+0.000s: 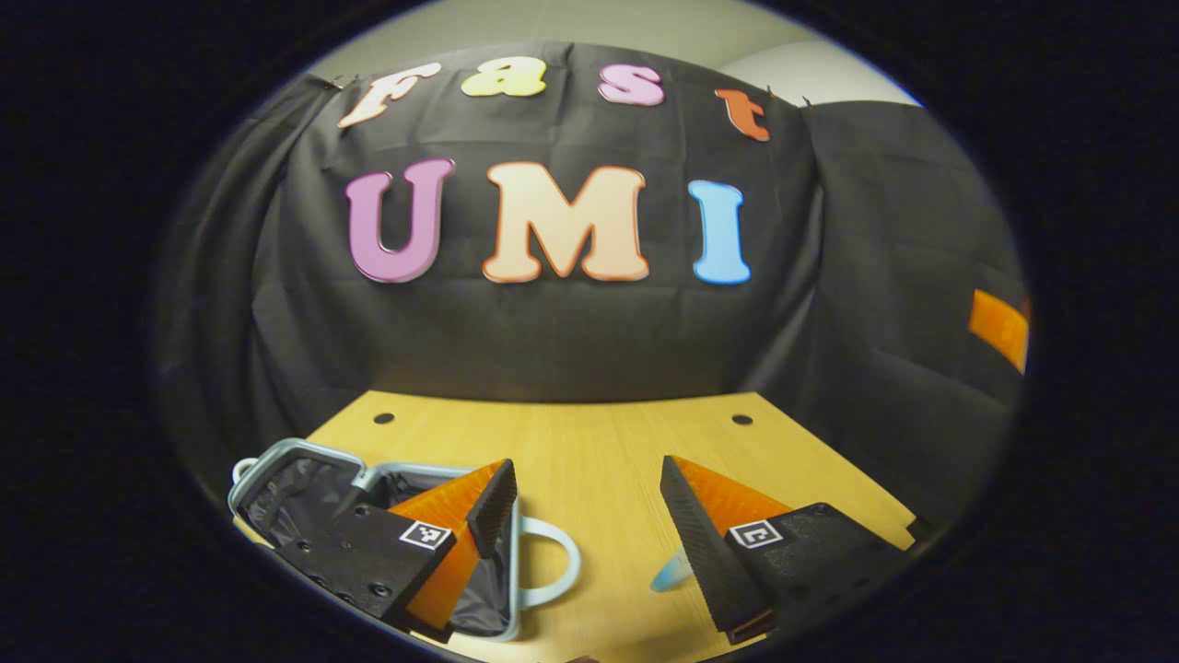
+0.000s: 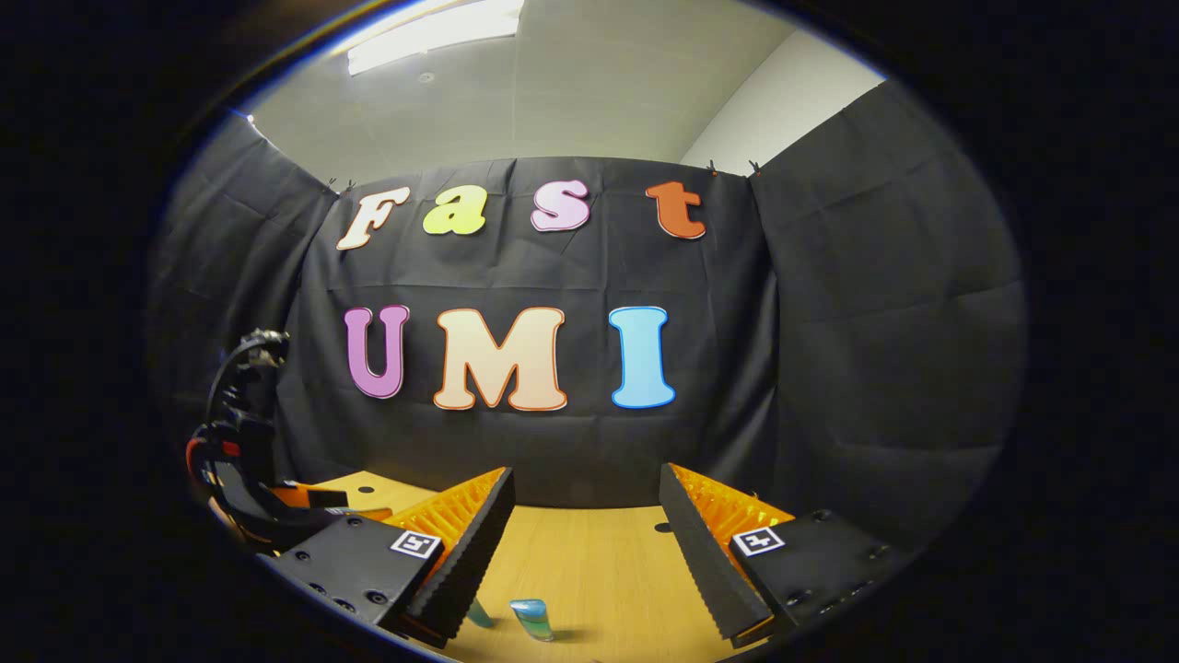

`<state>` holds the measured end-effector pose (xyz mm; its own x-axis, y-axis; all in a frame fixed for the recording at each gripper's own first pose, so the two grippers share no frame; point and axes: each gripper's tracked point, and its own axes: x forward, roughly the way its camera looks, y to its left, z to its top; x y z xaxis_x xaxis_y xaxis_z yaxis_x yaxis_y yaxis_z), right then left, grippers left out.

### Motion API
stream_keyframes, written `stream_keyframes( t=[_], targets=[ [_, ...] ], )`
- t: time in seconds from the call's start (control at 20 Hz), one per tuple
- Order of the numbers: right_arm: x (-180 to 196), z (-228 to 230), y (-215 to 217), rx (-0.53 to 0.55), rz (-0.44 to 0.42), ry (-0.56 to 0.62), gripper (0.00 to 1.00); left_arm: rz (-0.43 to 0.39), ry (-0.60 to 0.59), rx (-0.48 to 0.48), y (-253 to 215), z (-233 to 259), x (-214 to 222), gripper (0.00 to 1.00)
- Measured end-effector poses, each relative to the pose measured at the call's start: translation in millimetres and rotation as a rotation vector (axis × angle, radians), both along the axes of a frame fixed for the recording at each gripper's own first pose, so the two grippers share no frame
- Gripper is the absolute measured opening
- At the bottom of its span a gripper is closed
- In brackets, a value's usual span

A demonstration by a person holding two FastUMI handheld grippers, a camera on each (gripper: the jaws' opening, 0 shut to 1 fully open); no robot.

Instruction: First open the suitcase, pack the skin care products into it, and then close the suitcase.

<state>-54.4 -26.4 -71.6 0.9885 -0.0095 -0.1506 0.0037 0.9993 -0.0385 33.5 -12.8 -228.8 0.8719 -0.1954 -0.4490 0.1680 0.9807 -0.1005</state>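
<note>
A small light-blue suitcase (image 1: 304, 460) lies open on the wooden table (image 1: 589, 442) at the lower left of the left gripper view, its dark lining showing and its handle (image 1: 557, 566) pointing right. My left gripper (image 1: 589, 520) hovers open above the table, with its left finger over the suitcase. A pale blue skin care tube (image 1: 670, 573) peeks out beside its right finger. In the right gripper view, my right gripper (image 2: 585, 548) is open and holds nothing. Below it a blue-capped tube (image 2: 532, 617) stands on the table, and a second teal item (image 2: 479, 612) is half hidden by the left finger.
The other gripper with its cables (image 2: 239, 442) sits at the left edge of the right gripper view. Two round holes (image 1: 741, 420) mark the table's far side. Black cloth walls close the booth behind and to the right. An orange piece (image 1: 999, 327) shows at the far right.
</note>
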Motion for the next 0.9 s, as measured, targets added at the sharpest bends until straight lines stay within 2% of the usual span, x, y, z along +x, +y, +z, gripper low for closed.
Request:
stream_keyframes(
  t=[0.35,0.65,0.85,0.9],
  targets=[
    [-8,-17,-31,-0.031,-0.023,0.039,0.99,-0.054,0.118,-0.042,-51,-59,-17,0.94],
    [-7,-32,-32,-0.037,-0.005,0.073,0.99,-0.103,0.199,-0.048,-80,-102,-29,0.94],
    [-7,-44,-30,-0.045,0.012,0.085,0.99,-0.136,0.273,-0.023,-93,-139,-38,0.89],
    [-7,-46,-29,-0.047,0.015,0.085,0.99,-0.140,0.283,-0.020,-96,-147,-39,0.84]
  ],
)
